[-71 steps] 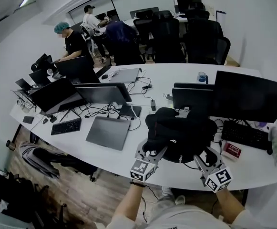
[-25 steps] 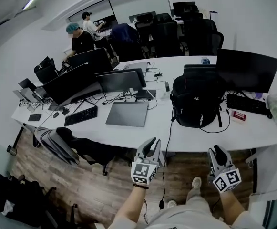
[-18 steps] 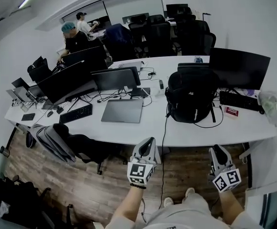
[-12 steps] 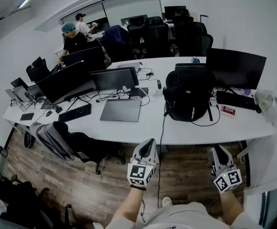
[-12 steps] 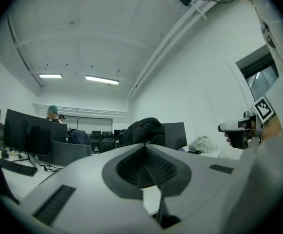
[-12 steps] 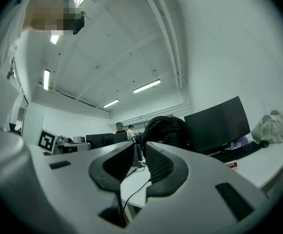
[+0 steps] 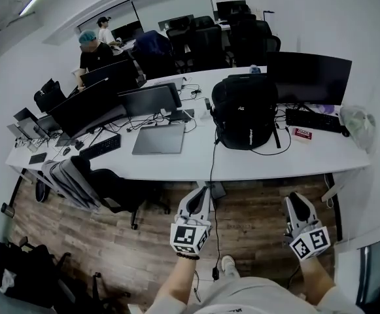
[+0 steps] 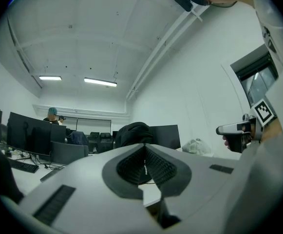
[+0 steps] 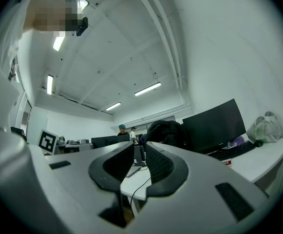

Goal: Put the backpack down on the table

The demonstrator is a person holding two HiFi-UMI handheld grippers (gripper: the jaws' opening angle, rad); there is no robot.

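Black backpack [image 7: 245, 113] stands upright on the white table [image 7: 255, 165], just in front of a dark monitor [image 7: 309, 77]. A closed laptop [image 7: 158, 138] lies further along the table. Both grippers hang over the wood floor [image 7: 111, 241], well apart from the table edge. Left gripper [image 7: 201, 195]: jaws pressed together, empty. Right gripper [image 7: 295, 199]: jaws have just been closing, now a narrow gap with nothing between them.
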